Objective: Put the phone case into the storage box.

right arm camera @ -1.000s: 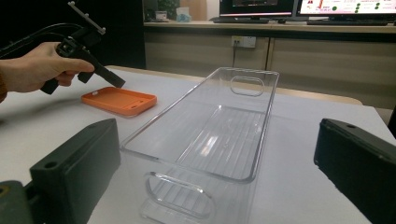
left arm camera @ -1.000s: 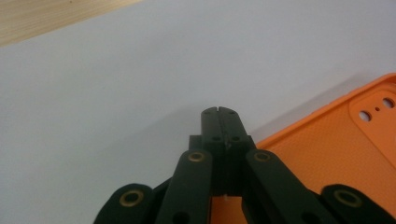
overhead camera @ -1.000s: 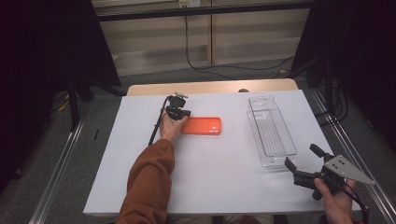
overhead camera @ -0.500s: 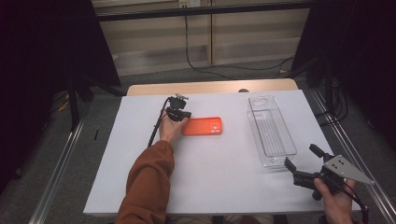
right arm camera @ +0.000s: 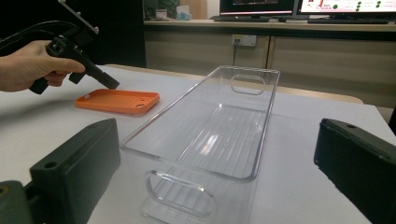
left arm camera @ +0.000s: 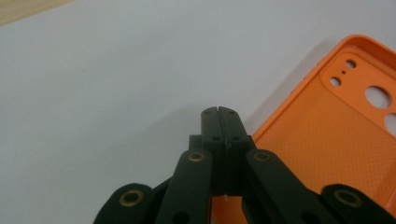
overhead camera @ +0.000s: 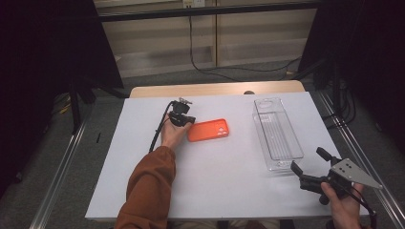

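In the left gripper view our left gripper [left arm camera: 218, 111] has its jaws pressed flat together with nothing between them; the tips hang just above the white table [left arm camera: 102, 79], right beside the near long edge of the orange phone case [left arm camera: 327, 130]; the case lies to the right of the jaws in that view, open side up, its camera holes toward the far right; whether the tips touch its rim we cannot tell.

From above, the left gripper [overhead camera: 187, 122] sits at the left short end of the phone case [overhead camera: 208, 130], and the case runs lengthwise across the table, pointing away from that hand toward the clear plastic bin [overhead camera: 278, 135]; so the case's long axis lies in line with the jaws, and we judge that a pinch would have to take the raised rim at this end, which first calls for the jaws to part.

Our right gripper [overhead camera: 309, 166] is held at the near right corner of the table, jaws spread wide, empty, just short of the bin's near end; the bin's long axis runs away from us, crosswise to the case.

In the right gripper view the bin [right arm camera: 205, 135] stands between the open jaws' line of sight, the case [right arm camera: 117, 101] well beyond on the left.

The left hand is plainly the nearer one to the case; the right is well apart from it.
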